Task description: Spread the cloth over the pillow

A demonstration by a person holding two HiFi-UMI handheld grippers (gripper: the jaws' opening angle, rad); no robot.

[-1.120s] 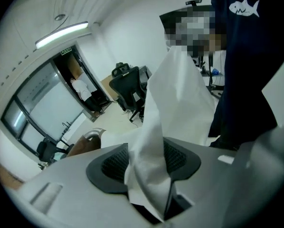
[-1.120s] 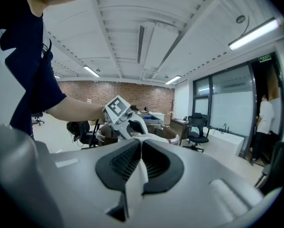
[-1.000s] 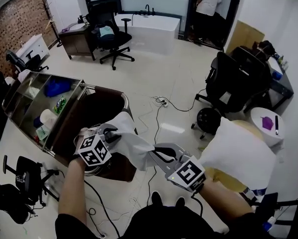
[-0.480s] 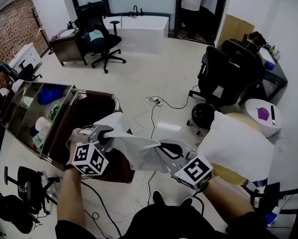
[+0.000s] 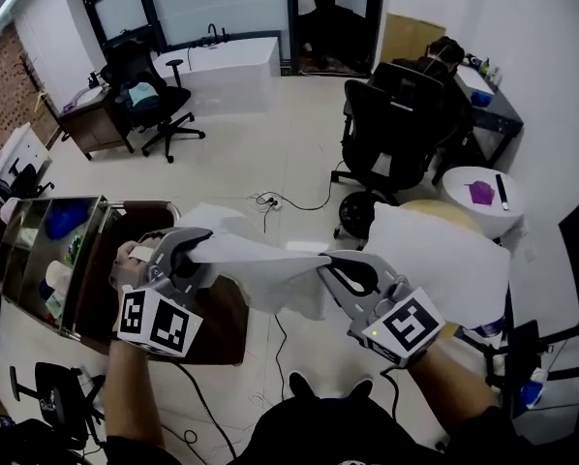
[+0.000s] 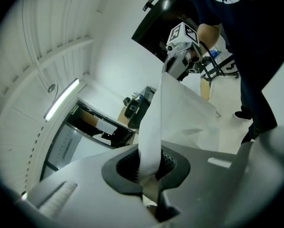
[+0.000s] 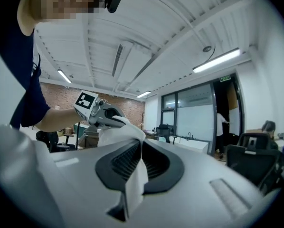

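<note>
We clamp the thin white fabric cloth [image 5: 260, 264] in left gripper [image 5: 195, 245] and right gripper [image 5: 328, 265] — lifted, stretched wider than before. The plump white pillow [image 5: 444, 260] is still uncovered.

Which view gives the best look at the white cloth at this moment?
The head view: the cloth shows nearly whole, stretched between the left tool and right tool, near the pillow. Each gripper view shows mainly the strip pinched in its own jaws.
</note>
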